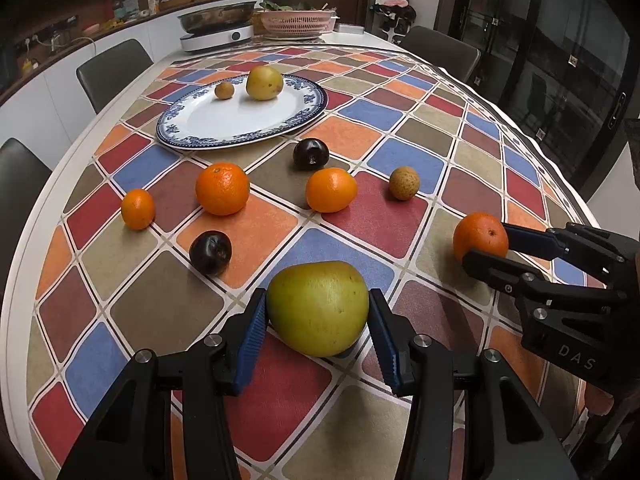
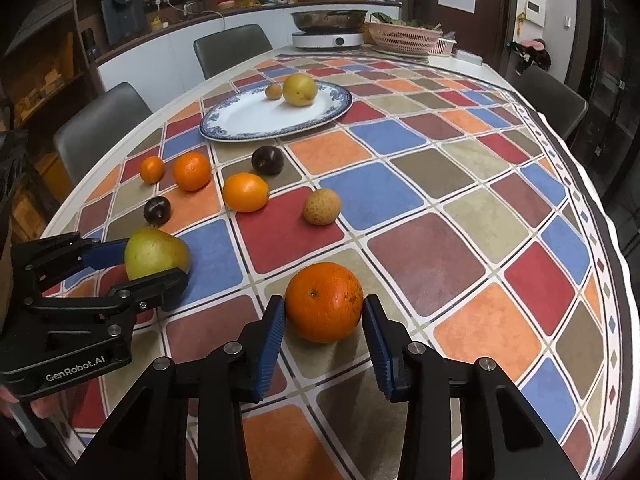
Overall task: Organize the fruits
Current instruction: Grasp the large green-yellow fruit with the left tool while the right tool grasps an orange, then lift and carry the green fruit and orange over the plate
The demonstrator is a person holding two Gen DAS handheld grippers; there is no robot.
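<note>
My left gripper (image 1: pixel 318 295) is shut on a large green pear (image 1: pixel 318 308) that rests on the checked tablecloth; both blue pads press its sides. To its right, my right gripper (image 2: pixel 324 301) is shut on an orange (image 2: pixel 324 302), which also sits on the cloth. Each gripper shows in the other's view: the right gripper (image 1: pixel 487 246) and the left gripper (image 2: pixel 154 262). Further back, a blue-rimmed white plate (image 1: pixel 208 120) carries a yellow fruit (image 1: pixel 264 83) and a small brown fruit (image 1: pixel 224 90).
Loose between the grippers and the plate lie three oranges (image 1: pixel 222 189), two dark plums (image 1: pixel 311 154) and a speckled brown fruit (image 1: pixel 404 183). An electric hotpot (image 1: pixel 218 28) and a pink basket (image 1: pixel 296 22) stand at the far end. Chairs (image 1: pixel 114 68) line the left edge.
</note>
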